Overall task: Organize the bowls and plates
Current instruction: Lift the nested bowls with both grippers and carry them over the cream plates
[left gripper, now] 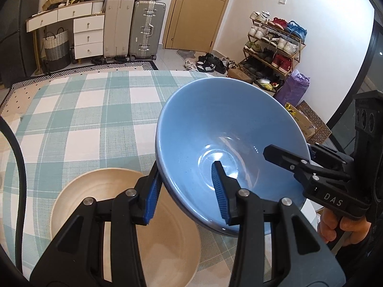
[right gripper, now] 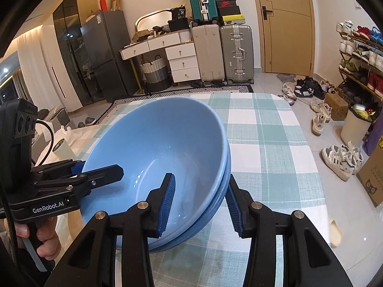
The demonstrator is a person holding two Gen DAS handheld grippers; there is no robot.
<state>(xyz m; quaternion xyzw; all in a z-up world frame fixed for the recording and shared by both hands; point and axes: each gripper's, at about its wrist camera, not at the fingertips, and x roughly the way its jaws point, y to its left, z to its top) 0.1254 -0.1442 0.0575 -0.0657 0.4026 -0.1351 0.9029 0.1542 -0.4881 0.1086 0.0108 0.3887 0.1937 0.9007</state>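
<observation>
Two blue bowls point(left gripper: 215, 119) nested in one stack hang tilted above the checked tablecloth point(left gripper: 83, 119). My left gripper point(left gripper: 185, 191) is shut on the stack's near rim, one pad outside the wall and one inside. From the opposite side, my right gripper point(right gripper: 201, 205) is shut on the blue bowls point(right gripper: 162, 138) the same way. Each view shows the other gripper clamped on the far rim: the right gripper point(left gripper: 287, 160) and the left gripper point(right gripper: 103, 174). A cream bowl point(left gripper: 124, 215) sits on the cloth below my left gripper, partly under the blue stack.
The tablecloth point(right gripper: 263, 155) reaches the far table edge. Beyond it stand suitcases point(left gripper: 134, 28), a white drawer unit point(left gripper: 88, 35) and a shoe rack point(left gripper: 275, 47), with shoes on the floor point(right gripper: 340, 157). A pale roll point(right gripper: 62, 148) lies at the table's left side.
</observation>
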